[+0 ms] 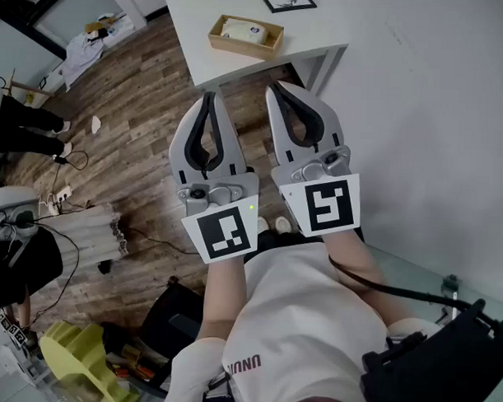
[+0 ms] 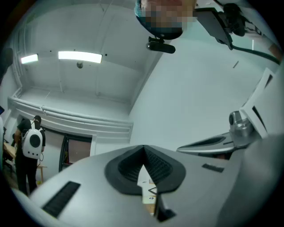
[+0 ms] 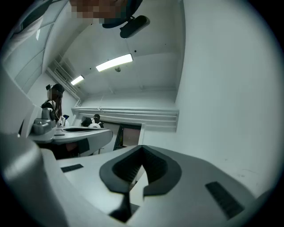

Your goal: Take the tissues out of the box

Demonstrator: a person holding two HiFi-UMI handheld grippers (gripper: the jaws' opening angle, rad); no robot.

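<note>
A wooden tissue box (image 1: 245, 35) with a white tissue pack in it stands near the front edge of the white table (image 1: 357, 18). Both grippers are held side by side in the air before the person's chest, short of the table and well apart from the box. My left gripper (image 1: 209, 96) is shut with nothing in it, and so is my right gripper (image 1: 276, 88). Both gripper views look up at the ceiling: the left gripper (image 2: 143, 147) and the right gripper (image 3: 142, 147) show their dark pads closed together. The box is in neither gripper view.
A small framed picture (image 1: 287, 0) lies on the table behind the box. A table leg (image 1: 322, 62) runs down beside the right gripper. On the wooden floor at left are a person's legs (image 1: 27, 130), cables, a white ribbed object (image 1: 77, 231) and a yellow-green item (image 1: 77, 359).
</note>
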